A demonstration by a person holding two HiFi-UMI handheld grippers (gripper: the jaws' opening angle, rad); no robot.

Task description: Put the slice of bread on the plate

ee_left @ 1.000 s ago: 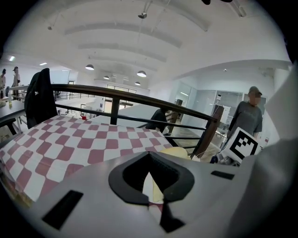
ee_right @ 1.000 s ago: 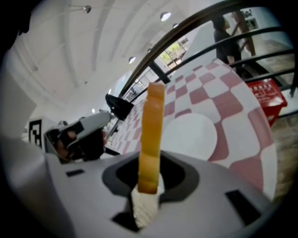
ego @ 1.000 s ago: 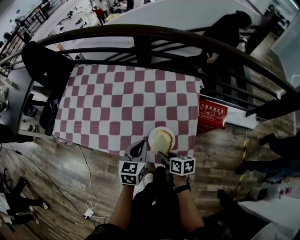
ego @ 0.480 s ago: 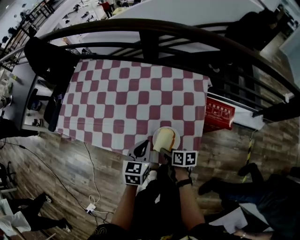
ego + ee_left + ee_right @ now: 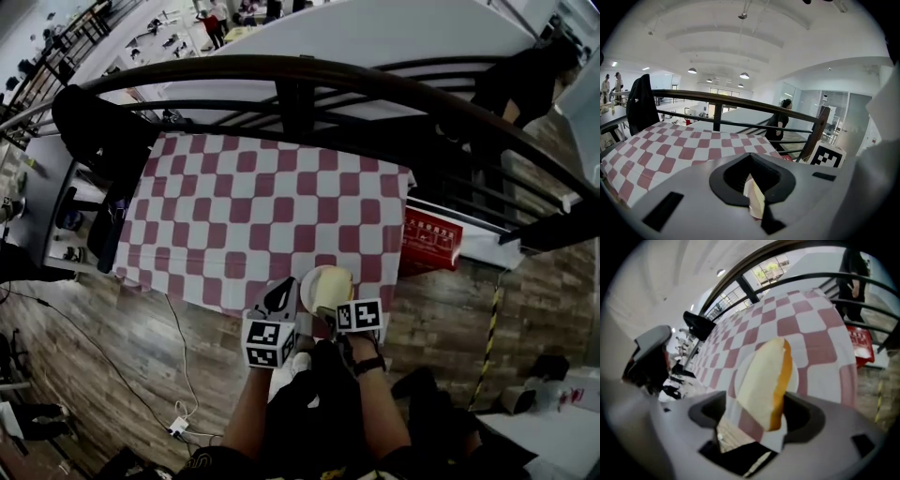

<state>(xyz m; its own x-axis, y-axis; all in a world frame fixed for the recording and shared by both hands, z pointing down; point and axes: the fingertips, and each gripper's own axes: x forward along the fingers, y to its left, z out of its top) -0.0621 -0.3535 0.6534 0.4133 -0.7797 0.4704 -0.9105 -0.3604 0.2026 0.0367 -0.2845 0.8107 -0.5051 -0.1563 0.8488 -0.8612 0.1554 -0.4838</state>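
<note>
Our right tool [image 5: 326, 309] is opening its jaws, and the slice of bread [image 5: 330, 285] sits between them, tilted over the plate [image 5: 307, 279] just ahead on the desk [image 5: 262, 206]. We should let the slice settle flat on the plate, then draw straight back without dragging it. Our left tool [image 5: 279, 300], just beside, has its jaws together and empty.

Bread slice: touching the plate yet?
Cannot tell. In the right gripper view the bread slice sits over the plate, between the opening jaws of the right gripper; the slice itself hides where they would meet.
</note>
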